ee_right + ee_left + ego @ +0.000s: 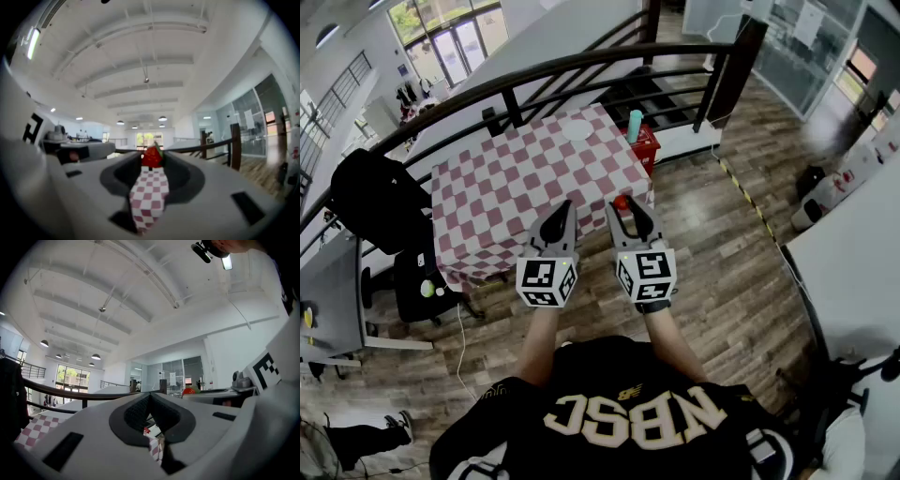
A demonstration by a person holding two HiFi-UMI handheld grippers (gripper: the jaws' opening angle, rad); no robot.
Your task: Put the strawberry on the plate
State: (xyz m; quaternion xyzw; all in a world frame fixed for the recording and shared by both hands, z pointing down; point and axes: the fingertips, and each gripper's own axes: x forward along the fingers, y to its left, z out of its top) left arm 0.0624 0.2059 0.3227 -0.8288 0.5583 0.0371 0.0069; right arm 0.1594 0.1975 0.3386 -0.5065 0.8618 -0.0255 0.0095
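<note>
- Head view: the left claw (558,217) and right claw (633,214) are held side by side above the near edge of the worktop (506,197), which is covered in red-and-white check.
- The right claw grips the strawberry (622,202). Only a red patch of the fruit shows between the jaw tips.
- The left claw is closed to a point with nothing in it.
- The white plate (577,130) lies well ahead of both claws, at the far side of the worktop.
- A teal cylinder (635,122) and a red box (644,145) stand ahead of the right claw. Whether they rest on the worktop cannot be told.
- The black shirt (628,412) carries large pale letters that appear to read "NBSC".
- Each marker cube (548,281) bears black-and-white squares and no legible text.
- Left gripper view: the left claw (150,397) has its jaw tips together, and checked cloth shows through the gap behind them. To its right, the strawberry (189,391) appears as a small red shape.
- Right gripper view: the right claw (152,158) is clamped on the strawberry (151,159) at the jaw tips, green leaves at the top. The picture is soft, and checked worktop (149,197) fills the gap below the fruit.
</note>
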